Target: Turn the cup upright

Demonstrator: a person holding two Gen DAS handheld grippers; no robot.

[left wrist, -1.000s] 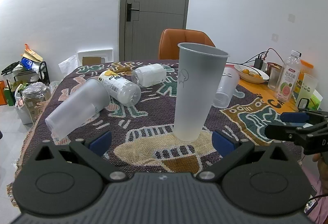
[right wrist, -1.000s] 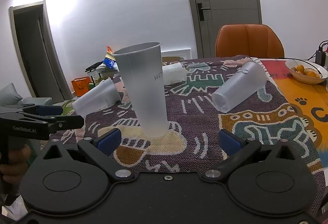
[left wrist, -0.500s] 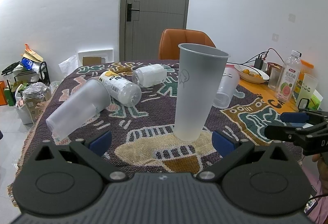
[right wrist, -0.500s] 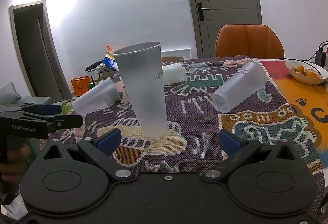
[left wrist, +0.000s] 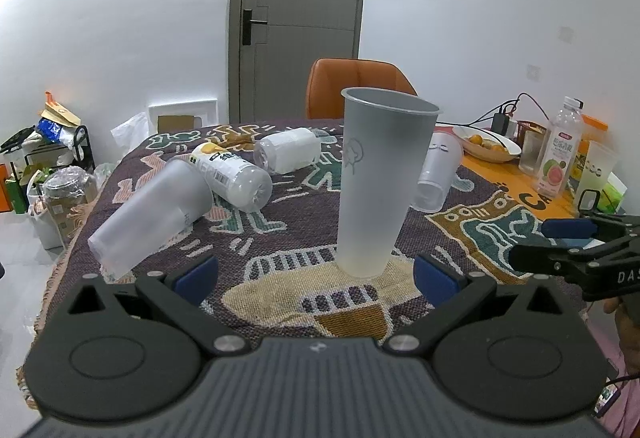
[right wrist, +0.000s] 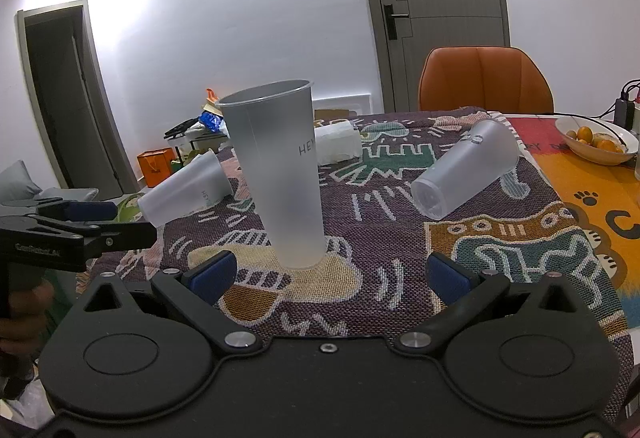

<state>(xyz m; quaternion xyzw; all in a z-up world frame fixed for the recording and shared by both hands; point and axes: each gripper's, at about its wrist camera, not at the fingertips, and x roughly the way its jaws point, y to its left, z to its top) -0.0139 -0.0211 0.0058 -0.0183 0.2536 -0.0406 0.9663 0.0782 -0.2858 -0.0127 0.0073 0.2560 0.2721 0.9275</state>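
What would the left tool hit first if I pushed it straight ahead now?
Most likely the upright frosted cup: it stands just ahead of the open left tool, slightly right of centre, though depth is uncertain.

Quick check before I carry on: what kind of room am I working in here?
Most likely a home dining room: a table under a patterned woven cloth, an orange chair pulled up to it, and a bowl of oranges beside a juice bottle.

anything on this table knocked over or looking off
Yes. One tall frosted cup stands upright, but two more cups lie on their sides on the patterned cloth: one at the left edge, one behind to the right. Two clear bottles lie toppled too. No spill shows.
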